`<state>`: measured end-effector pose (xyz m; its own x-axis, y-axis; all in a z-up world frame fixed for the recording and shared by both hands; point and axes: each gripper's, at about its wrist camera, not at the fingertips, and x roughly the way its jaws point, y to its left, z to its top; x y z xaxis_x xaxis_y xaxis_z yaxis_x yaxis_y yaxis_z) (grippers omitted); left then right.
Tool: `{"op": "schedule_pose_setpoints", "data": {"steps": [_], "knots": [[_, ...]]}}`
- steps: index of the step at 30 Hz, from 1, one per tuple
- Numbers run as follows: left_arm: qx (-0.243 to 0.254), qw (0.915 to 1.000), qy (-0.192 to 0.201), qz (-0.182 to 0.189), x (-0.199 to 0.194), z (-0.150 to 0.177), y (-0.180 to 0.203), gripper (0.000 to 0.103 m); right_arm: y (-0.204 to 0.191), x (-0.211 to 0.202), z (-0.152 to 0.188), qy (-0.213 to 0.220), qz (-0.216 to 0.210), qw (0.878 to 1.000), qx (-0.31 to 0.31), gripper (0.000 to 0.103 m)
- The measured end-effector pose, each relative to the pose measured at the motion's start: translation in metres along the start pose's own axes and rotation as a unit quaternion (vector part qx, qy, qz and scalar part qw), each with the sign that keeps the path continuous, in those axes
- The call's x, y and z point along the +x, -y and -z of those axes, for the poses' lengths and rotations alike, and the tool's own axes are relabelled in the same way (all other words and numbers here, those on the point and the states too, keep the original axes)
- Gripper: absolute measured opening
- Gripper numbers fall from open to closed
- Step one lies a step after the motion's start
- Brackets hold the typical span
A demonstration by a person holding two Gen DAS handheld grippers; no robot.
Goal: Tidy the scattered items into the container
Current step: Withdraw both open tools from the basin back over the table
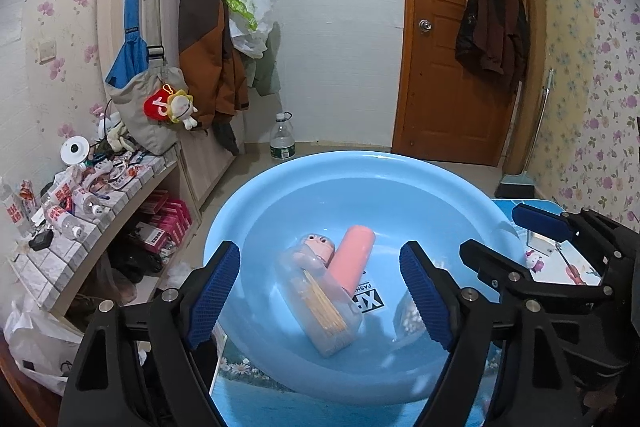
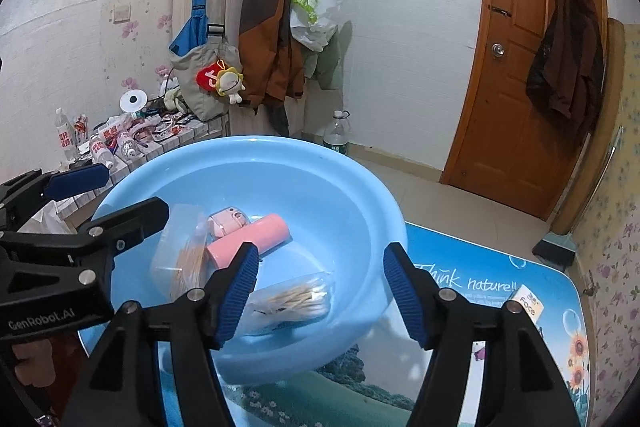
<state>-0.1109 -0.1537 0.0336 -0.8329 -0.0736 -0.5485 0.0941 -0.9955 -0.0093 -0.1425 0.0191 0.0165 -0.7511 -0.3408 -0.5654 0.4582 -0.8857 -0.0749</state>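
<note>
A light blue basin (image 1: 360,157) (image 2: 248,141) stands on the table. In it lie a pink cylinder (image 1: 354,259) (image 2: 256,235), a clear toothpick box (image 1: 320,303) (image 2: 184,259) with a pink cap, and a clear bag of cotton swabs (image 2: 292,301) (image 1: 408,319). My left gripper (image 1: 319,246) (image 2: 134,189) hovers open over the basin's left part, with nothing between its pads. My right gripper (image 2: 320,248) (image 1: 500,231) hangs open over the right part. The swab bag lies loose below it, beside its left finger, which hides part of the pink cylinder.
The table (image 2: 480,287) has a printed landscape cover, with a small card (image 2: 528,301) and a small cat figure (image 1: 534,261) on it to the right of the basin. A cluttered tiled shelf (image 1: 80,195) runs along the left. A water bottle (image 1: 282,139) stands on the floor.
</note>
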Motion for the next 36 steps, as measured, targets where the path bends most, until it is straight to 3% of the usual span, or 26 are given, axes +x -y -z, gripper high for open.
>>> {"op": "schedule_pose_setpoints", "data": {"steps": [13, 24, 36], "knots": [[0.003, 0.9999, 0.009, -0.008, -0.024, -0.005, 0.010, 0.098, 0.010, -0.034, 0.006, 0.015, -0.004, 1.000, 0.011, 0.067], [0.006, 0.9999, 0.013, -0.006, -0.038, -0.004, 0.020, 0.099, 0.017, -0.063, 0.015, 0.027, -0.010, 1.000, 0.009, 0.067], [0.000, 1.0000, -0.002, 0.000, -0.043, 0.005, 0.028, 0.099, 0.044, -0.077, 0.039, 0.012, -0.001, 0.999, 0.045, 0.067]]}}
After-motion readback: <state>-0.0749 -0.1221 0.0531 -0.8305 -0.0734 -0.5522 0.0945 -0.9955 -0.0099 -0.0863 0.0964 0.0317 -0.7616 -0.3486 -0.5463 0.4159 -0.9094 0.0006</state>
